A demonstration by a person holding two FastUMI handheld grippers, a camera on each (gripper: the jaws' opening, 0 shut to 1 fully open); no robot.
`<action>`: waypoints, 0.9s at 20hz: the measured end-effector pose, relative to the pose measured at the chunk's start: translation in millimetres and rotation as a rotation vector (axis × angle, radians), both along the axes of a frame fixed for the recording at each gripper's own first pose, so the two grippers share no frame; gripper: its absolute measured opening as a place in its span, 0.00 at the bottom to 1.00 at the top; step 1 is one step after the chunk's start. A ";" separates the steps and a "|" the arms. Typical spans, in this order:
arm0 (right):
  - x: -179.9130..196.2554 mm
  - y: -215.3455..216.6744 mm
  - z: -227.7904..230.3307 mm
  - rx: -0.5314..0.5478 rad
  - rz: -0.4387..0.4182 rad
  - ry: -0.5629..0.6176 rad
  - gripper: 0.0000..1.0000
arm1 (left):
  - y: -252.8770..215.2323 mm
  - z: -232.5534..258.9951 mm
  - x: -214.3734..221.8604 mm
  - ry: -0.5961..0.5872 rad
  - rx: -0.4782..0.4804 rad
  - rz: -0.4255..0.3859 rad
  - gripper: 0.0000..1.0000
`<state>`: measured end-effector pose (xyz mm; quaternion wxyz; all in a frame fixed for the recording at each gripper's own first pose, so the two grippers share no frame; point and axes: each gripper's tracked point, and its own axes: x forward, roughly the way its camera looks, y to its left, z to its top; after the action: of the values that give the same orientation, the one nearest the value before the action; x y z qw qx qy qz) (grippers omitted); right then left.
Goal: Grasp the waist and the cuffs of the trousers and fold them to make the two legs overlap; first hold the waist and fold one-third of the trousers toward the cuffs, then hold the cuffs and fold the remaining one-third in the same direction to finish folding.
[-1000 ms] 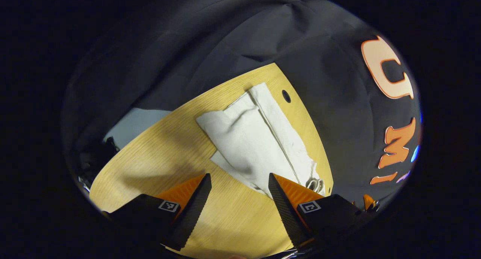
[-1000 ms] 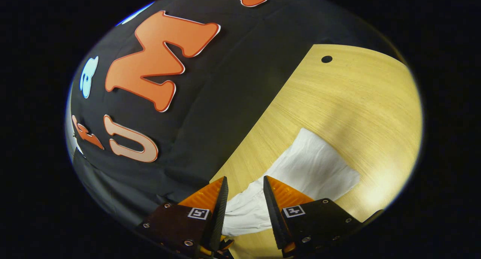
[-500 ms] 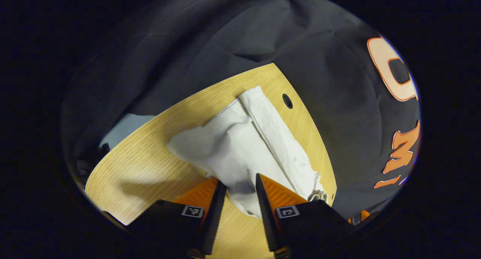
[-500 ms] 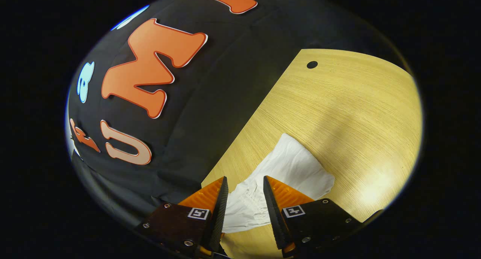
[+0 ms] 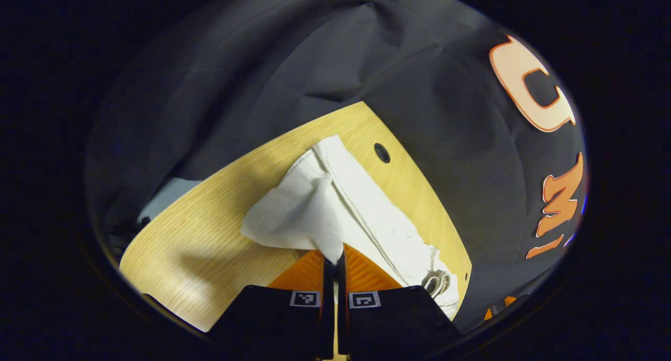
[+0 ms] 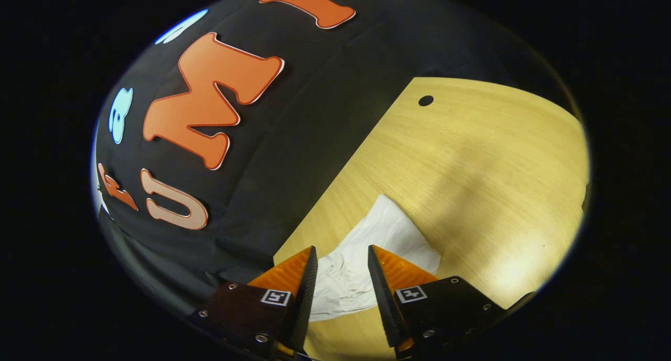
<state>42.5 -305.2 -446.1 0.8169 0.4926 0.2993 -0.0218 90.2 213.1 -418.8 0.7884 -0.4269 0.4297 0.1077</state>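
- The soft white cloth trousers [image 5: 341, 209] are lying on the pale wooden table [image 5: 209, 266], stretching long and straight away from the left gripper [image 5: 334, 264].
- The left gripper's jaws are pinching shut on a corner of the trousers, lifting it up just past the tips.
- The right gripper [image 6: 342, 269] is staying open, with the crinkly end of the trousers [image 6: 367, 251] sitting between its jaws, not squeezed.
- I think the right one needs to close next.

White trousers [image 6: 367, 251] lie on the wooden table [image 6: 472, 156]; the right hand-held gripper [image 6: 342, 274] straddles them, fingers apart.
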 end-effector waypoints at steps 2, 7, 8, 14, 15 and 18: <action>-0.4 -8.1 -0.7 -0.018 0.009 -0.001 0.67 | -4.6 19.6 2.5 -0.025 0.020 0.001 0.06; -2.6 -23.3 2.4 0.021 0.023 -0.013 0.90 | -17.1 76.8 19.6 -0.111 0.095 -0.059 0.06; -3.4 -27.9 1.2 0.013 0.026 -0.015 0.91 | -20.0 88.5 23.8 -0.129 0.110 -0.073 0.06; -15.6 -54.7 -2.2 0.001 0.039 -0.008 0.92 | -53.4 153.5 49.1 -0.222 0.189 -0.129 0.06; -17.7 -61.8 -3.6 -0.002 0.037 -0.008 0.92 | -62.5 164.1 53.4 -0.240 0.194 -0.137 0.06; -22.6 -82.8 -6.7 -0.025 0.025 -0.009 0.92 | -85.8 191.3 64.5 -0.282 0.219 -0.168 0.06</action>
<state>19.9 -388.0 -452.9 0.8244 0.4788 0.3015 -0.0132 154.7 127.3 -227.5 0.8887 -0.3120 0.3348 0.0266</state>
